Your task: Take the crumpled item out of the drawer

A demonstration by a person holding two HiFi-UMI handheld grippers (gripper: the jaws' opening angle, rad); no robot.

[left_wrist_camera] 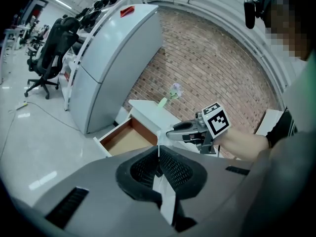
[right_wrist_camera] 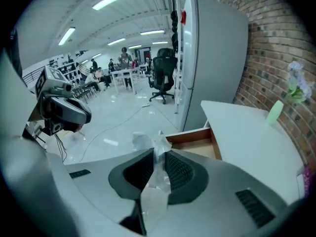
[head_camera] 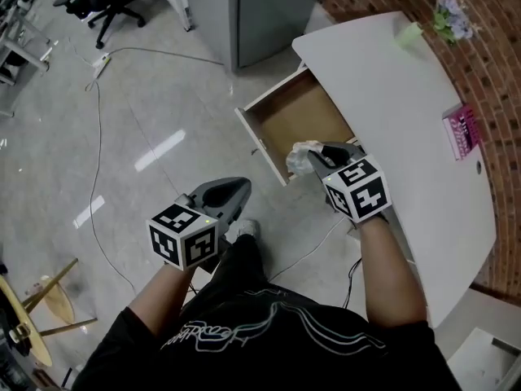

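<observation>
Crumpled wad (head_camera: 300, 155) is pinched btwn right gripper (head_camera: 314, 160) fingers (right_wrist_camera: 181, 173), which are nearly closed on it w/ a bit poking past the tips. Wad is at the front edge of the open drawer (head_camera: 303, 111), approx the drawer's 6 o'clock. Prob. lifted out; left to do: carry it clear. Left gripper (head_camera: 242, 188), at wad's 7 o'clock, has fingers together and looks empty.

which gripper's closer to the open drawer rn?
Right. The right gripper is over the front edge of the drawer, clamped on the crumpled item. The left gripper hangs off to the side over the floor, clear of the drawer.
</observation>
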